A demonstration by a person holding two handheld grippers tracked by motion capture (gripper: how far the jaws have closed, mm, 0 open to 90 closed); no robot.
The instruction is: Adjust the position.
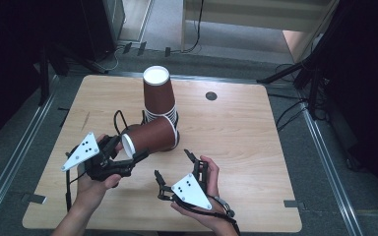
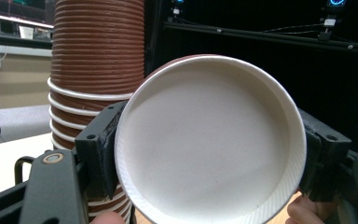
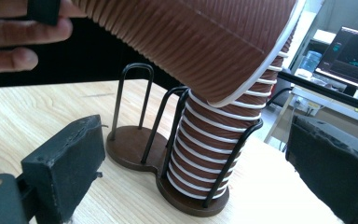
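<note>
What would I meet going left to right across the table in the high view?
Left gripper clamping a brown cup on its side → upright stack of cups → right gripper, jaws open → dark round spot on the table.

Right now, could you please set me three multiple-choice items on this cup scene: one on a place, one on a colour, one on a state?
1. Where does the stack of cups stand?
A. in a wire holder on the table
B. on the floor
C. in the right tool

2. What colour is the outside of the held cup?
A. blue
B. brown
C. green

3. How is the right tool?
A. shut on a cup
B. shut on the holder
C. open, holding nothing

Answers:
1. A, the right gripper view shows the stack inside black wire loops on a round base.
2. B, its ribbed wall is brown, with a white rim and inside.
3. C, its jaws stand apart with bare table between them, while the left tool is the one clamping the cup at its rim.
</note>
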